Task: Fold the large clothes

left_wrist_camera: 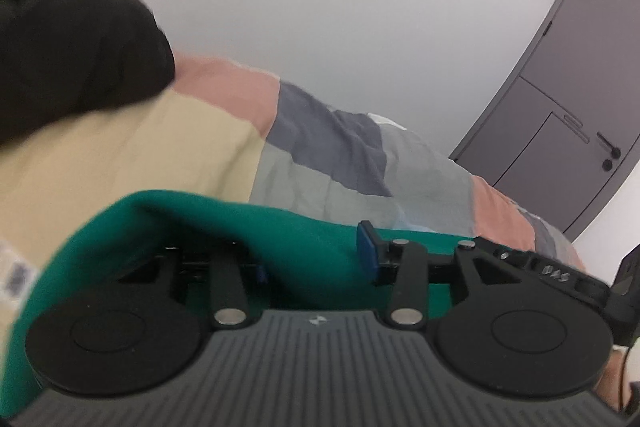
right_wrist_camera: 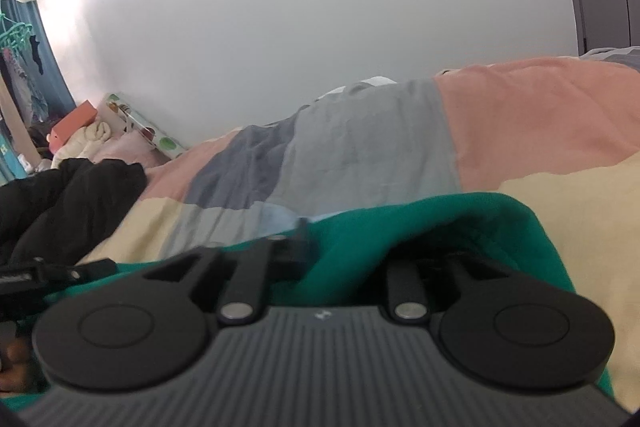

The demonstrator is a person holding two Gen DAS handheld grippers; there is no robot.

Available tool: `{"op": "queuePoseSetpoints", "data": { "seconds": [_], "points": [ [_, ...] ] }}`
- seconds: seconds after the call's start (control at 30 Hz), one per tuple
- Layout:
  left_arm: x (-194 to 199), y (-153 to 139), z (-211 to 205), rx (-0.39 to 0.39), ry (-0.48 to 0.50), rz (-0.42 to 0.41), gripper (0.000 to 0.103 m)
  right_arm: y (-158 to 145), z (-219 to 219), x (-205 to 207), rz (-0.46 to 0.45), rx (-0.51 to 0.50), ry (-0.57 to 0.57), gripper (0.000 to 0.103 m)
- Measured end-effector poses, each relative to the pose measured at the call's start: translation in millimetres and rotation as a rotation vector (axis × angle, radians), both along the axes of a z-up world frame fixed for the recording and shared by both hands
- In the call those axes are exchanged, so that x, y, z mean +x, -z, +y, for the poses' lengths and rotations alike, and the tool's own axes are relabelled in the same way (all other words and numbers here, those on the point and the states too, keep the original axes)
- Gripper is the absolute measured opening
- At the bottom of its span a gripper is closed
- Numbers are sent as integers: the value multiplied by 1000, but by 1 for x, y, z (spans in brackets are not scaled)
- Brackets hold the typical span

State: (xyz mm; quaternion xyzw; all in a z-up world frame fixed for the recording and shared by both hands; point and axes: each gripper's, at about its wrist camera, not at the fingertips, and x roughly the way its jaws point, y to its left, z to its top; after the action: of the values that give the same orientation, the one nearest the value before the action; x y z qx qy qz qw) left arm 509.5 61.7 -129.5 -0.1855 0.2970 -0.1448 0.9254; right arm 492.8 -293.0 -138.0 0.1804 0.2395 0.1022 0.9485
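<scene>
Left wrist view: left gripper (left_wrist_camera: 316,259) low over the bed, fingers spread. Right blue pad (left_wrist_camera: 367,251) stands clear; the left finger is half buried under a raised fold of the green garment (left_wrist_camera: 224,227). The cloth lies between the jaws, not pinched.

Right wrist view: right gripper (right_wrist_camera: 348,259) likewise spread, the same green garment (right_wrist_camera: 440,223) bunched over its right finger and filling the lower centre of the frame.

Patchwork quilt (right_wrist_camera: 360,147) in pink, grey and cream runs behind. Black clothing (right_wrist_camera: 60,203) heaped at the left edge. Grey door (left_wrist_camera: 568,107) at right of the left view.
</scene>
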Motion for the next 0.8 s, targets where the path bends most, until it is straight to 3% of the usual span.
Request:
{"op": "queuePoseSetpoints", "data": {
  "seconds": [0.07, 0.27, 0.4, 0.63, 0.8],
  "points": [
    [-20, -17, 2, 21, -13, -9, 48, -11, -1, -16, -15, 11, -7, 59],
    [-105, -73, 9, 70, -46, -63, 48, -54, -2, -92, -57, 11, 27, 59],
    [-175, -99, 10, 62, -66, -85, 48, -81, 8, -153, -115, -19, 6, 59],
    [-299, -102, 8, 47, -81, -97, 48, -102, 26, -264, -140, -61, -47, 59],
    [-361, -92, 4, 73, -89, -95, 48, -101, 41, -320, -139, -101, -82, 59]
  ]
}}
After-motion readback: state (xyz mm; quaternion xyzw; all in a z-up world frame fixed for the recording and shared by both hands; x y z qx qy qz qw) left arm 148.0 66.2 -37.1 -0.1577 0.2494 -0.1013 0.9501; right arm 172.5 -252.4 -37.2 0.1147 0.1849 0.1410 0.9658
